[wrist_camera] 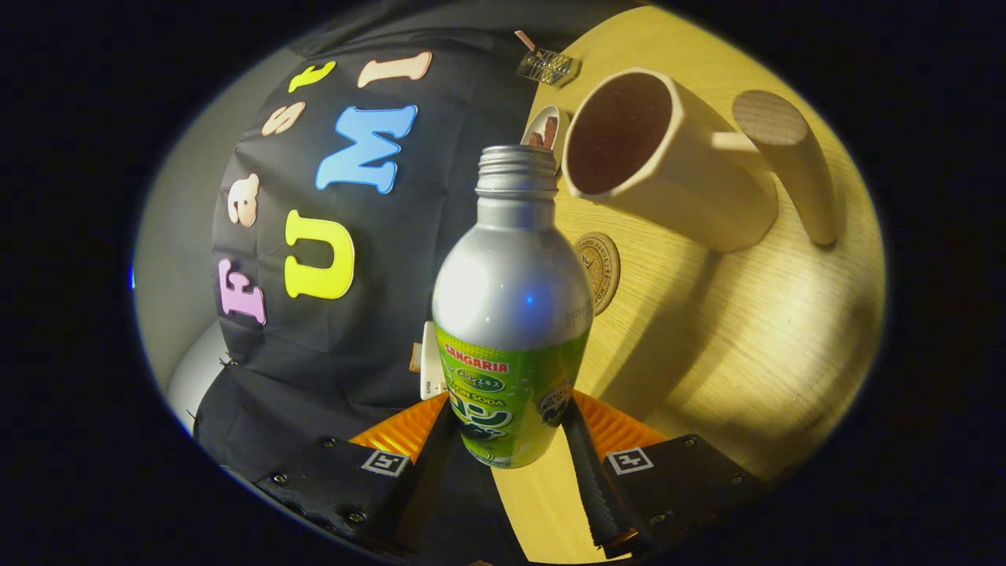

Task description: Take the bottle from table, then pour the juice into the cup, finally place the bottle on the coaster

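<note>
My gripper (507,428) is shut on a silver bottle (511,299) with a green label, both fingers pressing its lower body. The bottle has no cap and its threaded mouth points toward the cream cup (676,169), staying just short of the rim. The whole view is rolled, so the bottle is held tilted over the wooden table (747,346). The cup shows a dark inside and a thick handle (794,169). A round brown coaster (600,271) lies on the table right behind the bottle's shoulder, partly hidden by it.
A small dish (544,130) with something brown in it sits beyond the cup, near the table's far edge. A wire object (546,67) lies farther back. A white item (431,362) peeks out behind the bottle's label. The booth wall hangs past the table edge.
</note>
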Available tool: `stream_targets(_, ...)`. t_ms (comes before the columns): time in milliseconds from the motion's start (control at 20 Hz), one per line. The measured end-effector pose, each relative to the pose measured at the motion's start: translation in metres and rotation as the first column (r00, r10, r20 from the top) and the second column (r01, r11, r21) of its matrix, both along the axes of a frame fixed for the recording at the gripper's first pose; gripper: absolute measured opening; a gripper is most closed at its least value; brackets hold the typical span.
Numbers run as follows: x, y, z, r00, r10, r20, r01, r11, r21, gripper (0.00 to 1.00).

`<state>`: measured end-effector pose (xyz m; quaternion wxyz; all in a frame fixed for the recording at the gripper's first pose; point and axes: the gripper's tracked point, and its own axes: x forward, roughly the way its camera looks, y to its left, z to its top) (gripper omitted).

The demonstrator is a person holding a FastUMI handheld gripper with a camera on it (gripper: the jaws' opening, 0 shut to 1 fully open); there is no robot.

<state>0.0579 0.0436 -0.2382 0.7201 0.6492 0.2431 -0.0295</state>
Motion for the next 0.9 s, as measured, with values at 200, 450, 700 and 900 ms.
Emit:
stream_targets(200,0.000,-0.001,0.009,1.000,-0.027,0.002,0.027,0.997,0.073,0.76)
stream_targets(450,0.001,0.001,0.014,0.998,-0.057,-0.003,0.057,0.987,0.153,0.76)
stream_targets(700,0.006,0.001,0.023,0.997,-0.075,-0.007,0.075,0.973,0.217,0.76)
stream_targets(900,0.009,0.000,0.028,0.996,-0.091,-0.017,0.092,0.963,0.254,0.76)
